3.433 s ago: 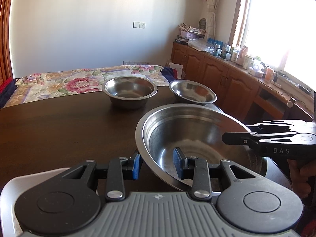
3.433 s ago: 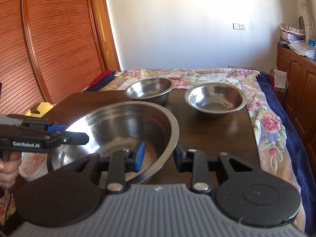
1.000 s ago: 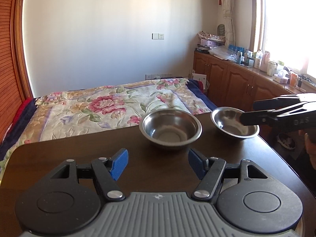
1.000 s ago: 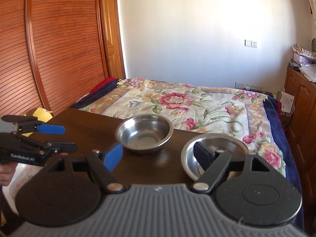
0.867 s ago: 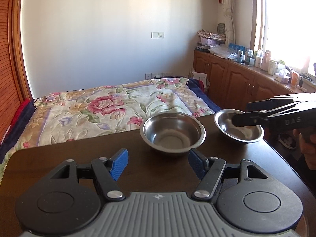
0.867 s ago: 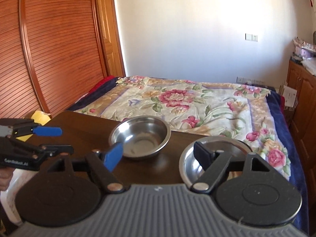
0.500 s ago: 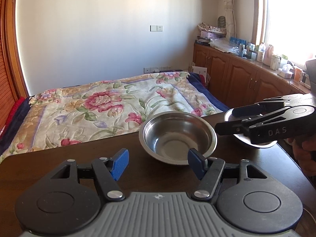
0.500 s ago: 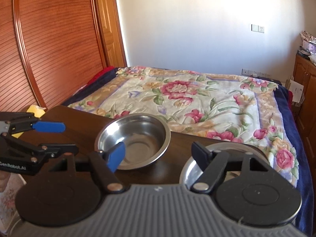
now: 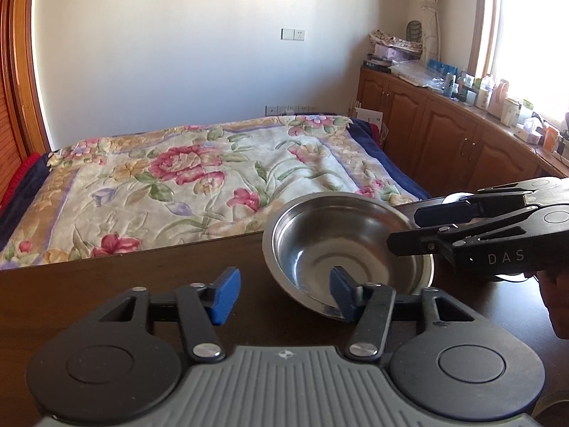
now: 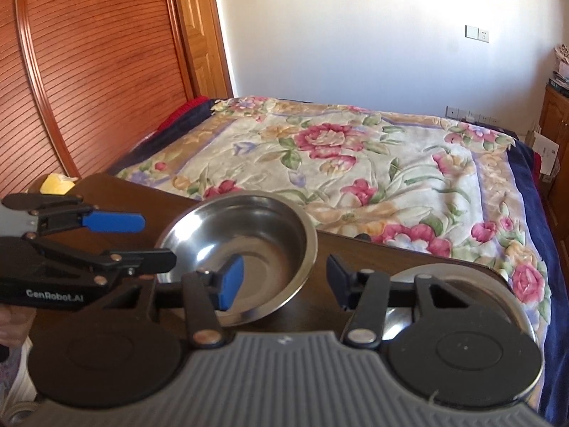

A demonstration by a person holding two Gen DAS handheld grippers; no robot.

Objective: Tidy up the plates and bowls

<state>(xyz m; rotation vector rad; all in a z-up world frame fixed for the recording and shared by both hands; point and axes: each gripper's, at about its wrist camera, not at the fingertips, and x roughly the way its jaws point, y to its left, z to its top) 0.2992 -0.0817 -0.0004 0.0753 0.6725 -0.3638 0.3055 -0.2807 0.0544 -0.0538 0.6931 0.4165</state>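
Straddling opposite rims of the round stainless-steel bowl (image 9: 346, 245) near the dark wooden table's (image 9: 106, 284) far edge, the left gripper (image 9: 281, 293) and right gripper (image 10: 284, 277) have both been narrowing, pads not yet pressing. A second steel bowl (image 10: 458, 277) sits just right (largely hidden).

Steel bowl (image 9: 346, 245) on dark wooden surface (image 9: 106, 284), near its far edge. Left hand-held gripper (image 9: 282, 297): jaws just closing, blue pads either side of the bowl's near rim, not pressing. Right hand-held gripper (image 9: 403, 229) at the bowl's right rim. Floral bed (image 9: 177, 178) beyond.
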